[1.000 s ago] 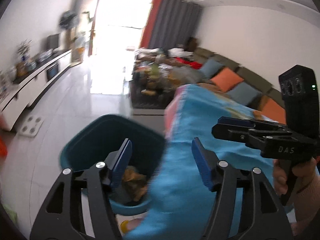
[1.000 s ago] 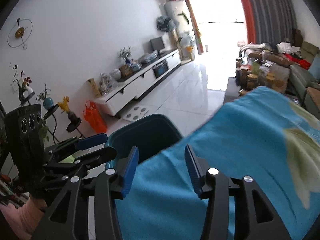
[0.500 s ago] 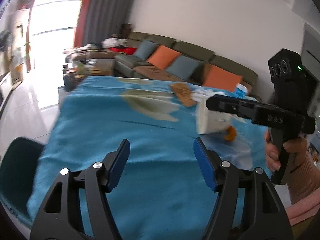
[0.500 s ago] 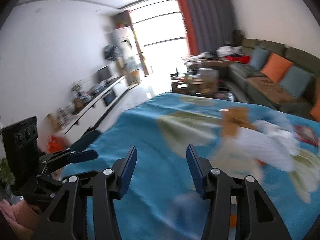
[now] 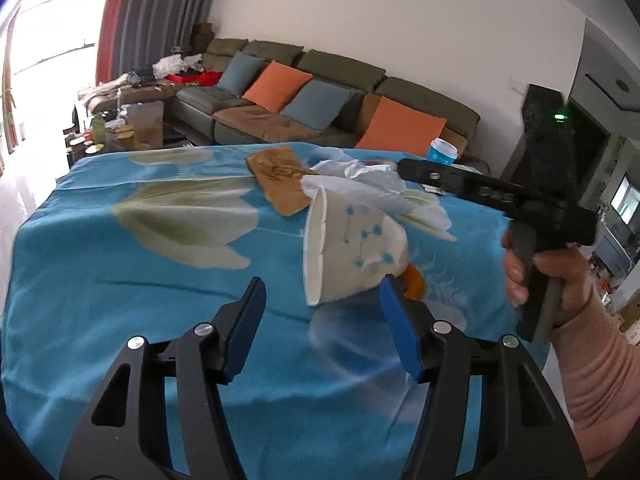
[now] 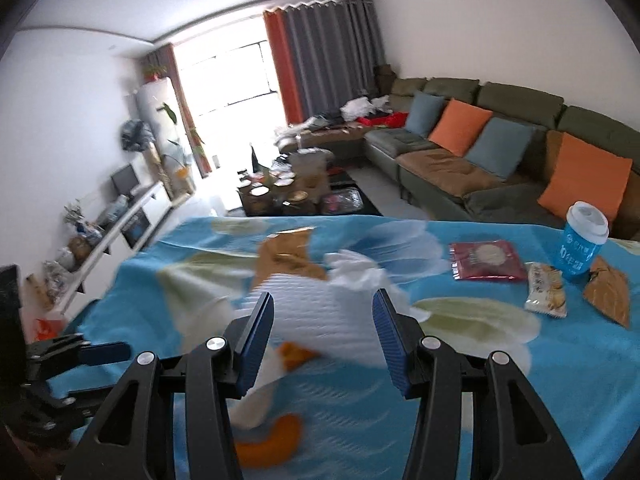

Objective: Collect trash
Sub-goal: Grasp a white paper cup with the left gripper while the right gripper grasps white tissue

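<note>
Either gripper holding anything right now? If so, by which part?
Nothing is held. The left gripper and the right gripper are both open above the blue tablecloth; the tipped white paper cup lies ungrasped.

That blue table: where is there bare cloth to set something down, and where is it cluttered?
The blue tablecloth is bare on the window-side half, from the paper cup and brown paper bag out to the edge. The sofa-side end is crowded: crumpled tissue, red snack packet, cracker packet and blue lidded cup lie close together.
</note>
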### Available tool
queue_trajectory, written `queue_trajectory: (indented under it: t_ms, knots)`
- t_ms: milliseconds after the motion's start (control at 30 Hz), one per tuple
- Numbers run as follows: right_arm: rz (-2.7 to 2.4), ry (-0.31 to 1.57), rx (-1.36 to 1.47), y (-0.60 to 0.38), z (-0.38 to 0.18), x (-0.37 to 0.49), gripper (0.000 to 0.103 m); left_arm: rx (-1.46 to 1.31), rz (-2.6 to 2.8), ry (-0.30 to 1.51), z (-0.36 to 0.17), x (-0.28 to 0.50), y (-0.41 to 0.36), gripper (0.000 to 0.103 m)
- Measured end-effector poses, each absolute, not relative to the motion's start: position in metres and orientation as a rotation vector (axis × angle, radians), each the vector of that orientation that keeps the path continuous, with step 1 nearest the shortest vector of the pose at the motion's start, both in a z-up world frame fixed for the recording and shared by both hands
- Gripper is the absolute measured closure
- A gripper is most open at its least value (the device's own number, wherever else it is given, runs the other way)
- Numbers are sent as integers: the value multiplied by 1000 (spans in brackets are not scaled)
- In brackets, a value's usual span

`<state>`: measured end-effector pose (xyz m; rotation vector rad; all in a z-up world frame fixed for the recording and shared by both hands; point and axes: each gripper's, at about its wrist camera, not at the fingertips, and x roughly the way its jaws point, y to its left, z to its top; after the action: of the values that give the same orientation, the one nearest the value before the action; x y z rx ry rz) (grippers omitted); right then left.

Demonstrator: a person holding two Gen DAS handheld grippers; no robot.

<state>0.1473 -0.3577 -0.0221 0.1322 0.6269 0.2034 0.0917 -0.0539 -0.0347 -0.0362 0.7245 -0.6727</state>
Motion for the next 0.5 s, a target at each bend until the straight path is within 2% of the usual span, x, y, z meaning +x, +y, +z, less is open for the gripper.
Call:
queue_trajectory:
  t_ms: [200,367,400,500]
  knots:
    - [174,707,102,-372,-45,181,54,-12,-694,777,-38,111,-75,46]
    - [174,732,67,-372,-51,192,54,-1,-731,818,-45,122,-87,53]
    - [176,732,62,-372,-51,194,56,4,-733,823,-46,124,-89,58]
    - [188,728,41,-370,-49,194,79,5,-741,829,-47,125,-90,68]
